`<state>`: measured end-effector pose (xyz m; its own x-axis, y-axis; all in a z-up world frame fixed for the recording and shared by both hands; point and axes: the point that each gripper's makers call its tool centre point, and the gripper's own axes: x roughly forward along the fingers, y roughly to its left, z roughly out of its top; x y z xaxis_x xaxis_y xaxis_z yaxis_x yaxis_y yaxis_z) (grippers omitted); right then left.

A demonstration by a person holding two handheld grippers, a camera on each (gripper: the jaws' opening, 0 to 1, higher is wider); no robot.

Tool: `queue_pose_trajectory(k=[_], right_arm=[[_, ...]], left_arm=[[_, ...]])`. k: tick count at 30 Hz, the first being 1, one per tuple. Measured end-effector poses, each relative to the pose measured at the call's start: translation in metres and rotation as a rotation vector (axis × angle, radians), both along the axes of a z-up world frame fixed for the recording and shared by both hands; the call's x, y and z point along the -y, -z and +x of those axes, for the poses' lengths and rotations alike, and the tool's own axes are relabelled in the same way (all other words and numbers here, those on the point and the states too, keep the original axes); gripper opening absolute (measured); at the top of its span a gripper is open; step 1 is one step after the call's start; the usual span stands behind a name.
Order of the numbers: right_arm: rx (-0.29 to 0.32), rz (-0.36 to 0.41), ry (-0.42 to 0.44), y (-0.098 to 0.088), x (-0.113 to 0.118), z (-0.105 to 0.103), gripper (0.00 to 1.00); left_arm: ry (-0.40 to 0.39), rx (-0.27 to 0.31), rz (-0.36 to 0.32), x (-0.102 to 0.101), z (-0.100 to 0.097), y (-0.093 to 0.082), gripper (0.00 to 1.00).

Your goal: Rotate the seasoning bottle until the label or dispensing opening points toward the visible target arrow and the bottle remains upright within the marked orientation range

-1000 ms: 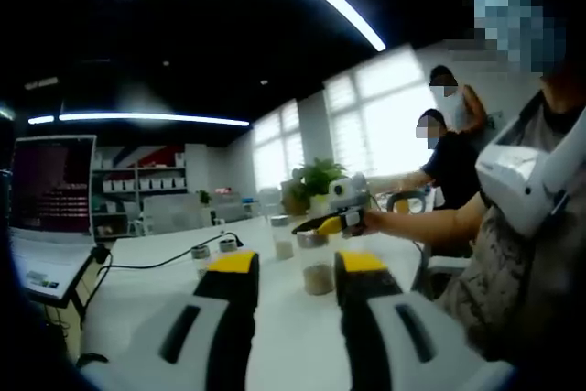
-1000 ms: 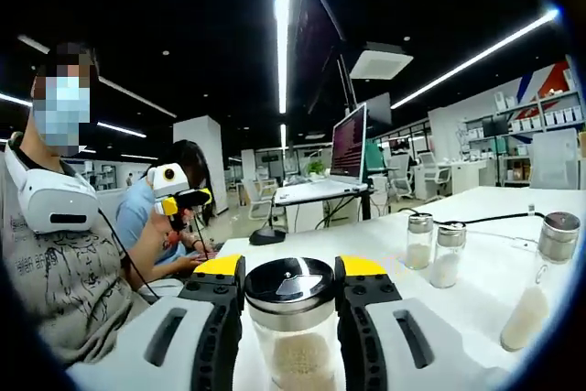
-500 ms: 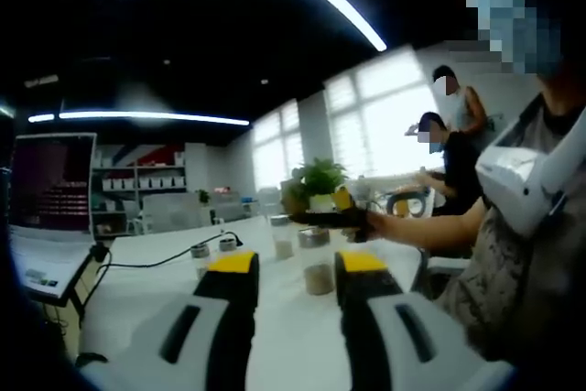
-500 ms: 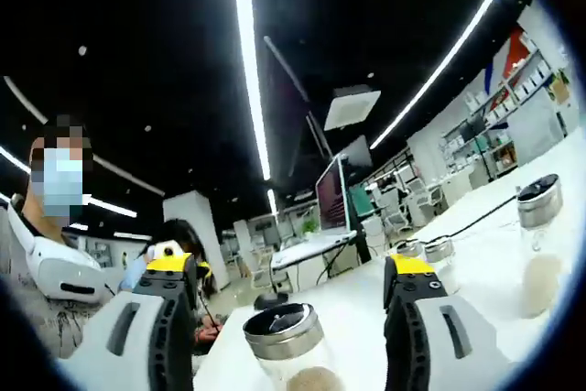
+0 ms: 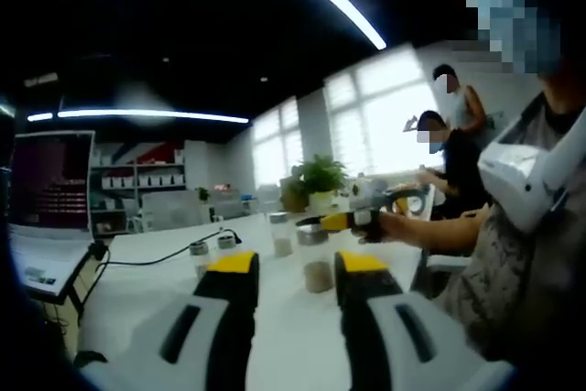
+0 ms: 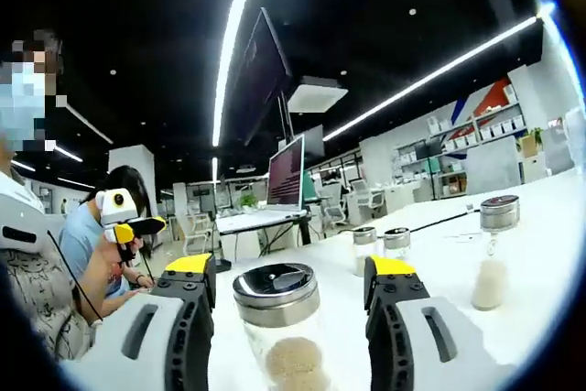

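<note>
**A:** What is the left gripper view showing?

**B:** The left gripper (image 5: 295, 267) is hovering over the white table (image 5: 156, 295) with its jaws spread and nothing between them. Beyond the yellow tips, the seasoning bottle (image 5: 316, 261) is standing upright on the table. The right gripper (image 5: 352, 220) is coming in from the side, just beside the bottle's cap. From here I cannot tell whether it is touching. Three other shakers are standing beyond the seasoning bottle: a pair (image 5: 212, 251) and a taller one (image 5: 282, 235). A laptop (image 5: 46, 217) is sitting well apart from the bottle at the table's edge.

**A:** And the right gripper view?

**B:** The right gripper (image 6: 289, 272) is straddling the seasoning bottle (image 6: 284, 336), its jaws parted with clear daylight on both sides of the metal cap. Nothing is being pinched. A pair of small shakers (image 6: 381, 246) and a taller shaker (image 6: 494, 258) are standing beyond the bottle on the table (image 6: 540, 254). No target arrow is legible in either view.

**A:** How is that bottle likely to handle?

**B:** Judging by the clear walls and shiny cap, it is looking rigid, light, only part filled, and slick. The safest hold is probably low on the body below the cap, squeezing squarely so it is turning without tipping.
</note>
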<state>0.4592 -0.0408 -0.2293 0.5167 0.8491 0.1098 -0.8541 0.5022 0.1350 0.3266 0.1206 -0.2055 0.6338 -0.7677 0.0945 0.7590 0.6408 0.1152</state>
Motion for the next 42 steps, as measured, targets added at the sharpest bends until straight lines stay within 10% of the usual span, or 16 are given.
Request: queue_pose_trajectory(k=[7, 13, 42], right_arm=[[-0.073, 0.028, 0.033, 0.001, 0.005, 0.014, 0.56], [0.001, -0.030, 0.013, -0.003, -0.002, 0.003, 0.39], [-0.076, -0.048, -0.249, 0.004, -0.013, -0.013, 0.38]], left_arm=[[-0.015, -0.003, -0.008, -0.004, 0.002, 0.000, 0.35], [-0.024, -0.007, -0.006, -0.006, 0.004, 0.001, 0.35], [0.007, -0.015, -0.016, -0.002, 0.003, 0.003, 0.34]])
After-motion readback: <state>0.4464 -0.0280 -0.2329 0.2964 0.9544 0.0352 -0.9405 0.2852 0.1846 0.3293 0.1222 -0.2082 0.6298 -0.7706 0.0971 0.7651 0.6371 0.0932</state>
